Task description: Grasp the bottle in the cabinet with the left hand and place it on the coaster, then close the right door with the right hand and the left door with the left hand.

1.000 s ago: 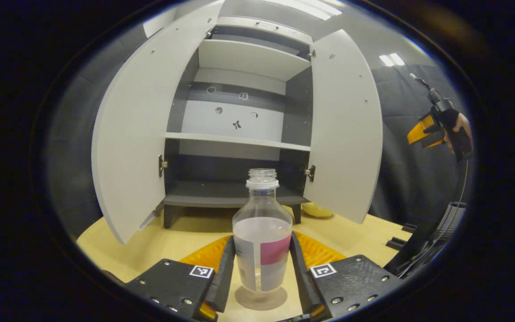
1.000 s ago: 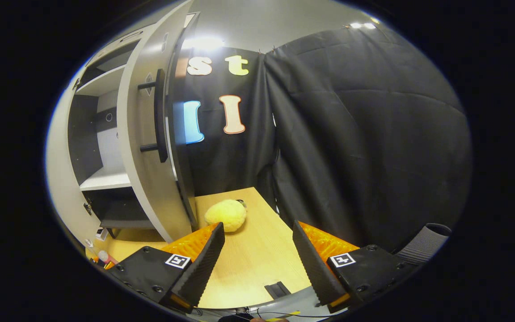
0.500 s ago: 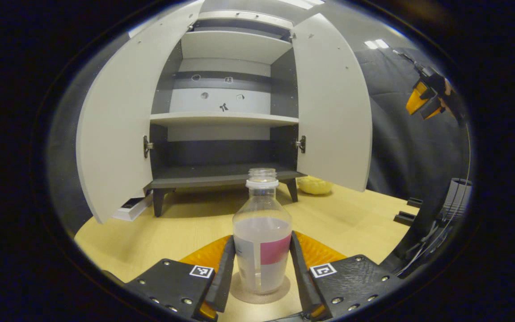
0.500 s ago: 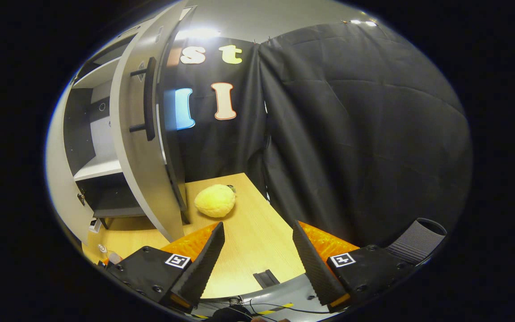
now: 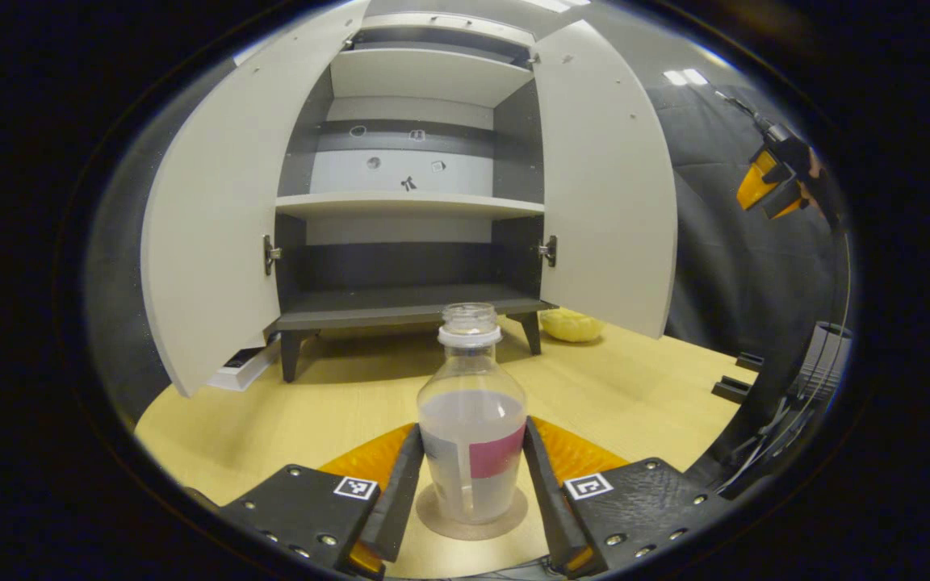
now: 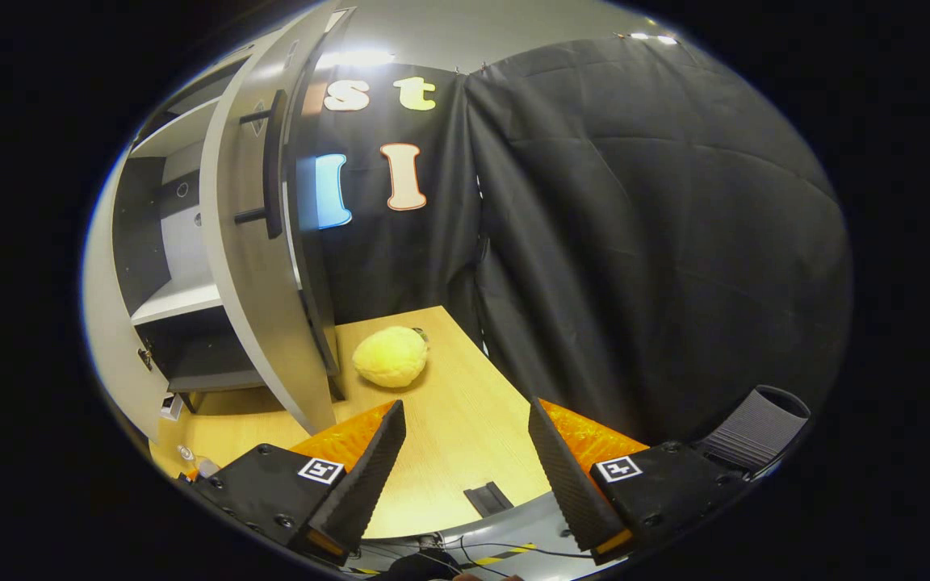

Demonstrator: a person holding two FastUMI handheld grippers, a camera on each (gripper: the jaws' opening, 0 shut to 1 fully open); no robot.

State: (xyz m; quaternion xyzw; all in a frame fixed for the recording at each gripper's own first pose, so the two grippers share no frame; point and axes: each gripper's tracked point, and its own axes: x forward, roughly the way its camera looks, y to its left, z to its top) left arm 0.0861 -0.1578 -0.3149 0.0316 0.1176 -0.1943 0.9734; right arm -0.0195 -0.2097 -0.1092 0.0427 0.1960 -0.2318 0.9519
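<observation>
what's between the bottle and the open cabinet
In the left gripper view, bare wooden tabletop lies between the bottle and the cabinet.

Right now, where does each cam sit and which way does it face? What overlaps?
Left gripper view: rides the left gripper, low over the table, facing the open cabinet; its own fingers flank the bottle on the coaster; the right gripper shows at upper right.
Right gripper view: rides the right gripper, to the cabinet's right, facing the booth wall along the right door's outer side; its own fingers stand apart with nothing between.
Shared: cabinet, right door, table, yellow plush.
</observation>
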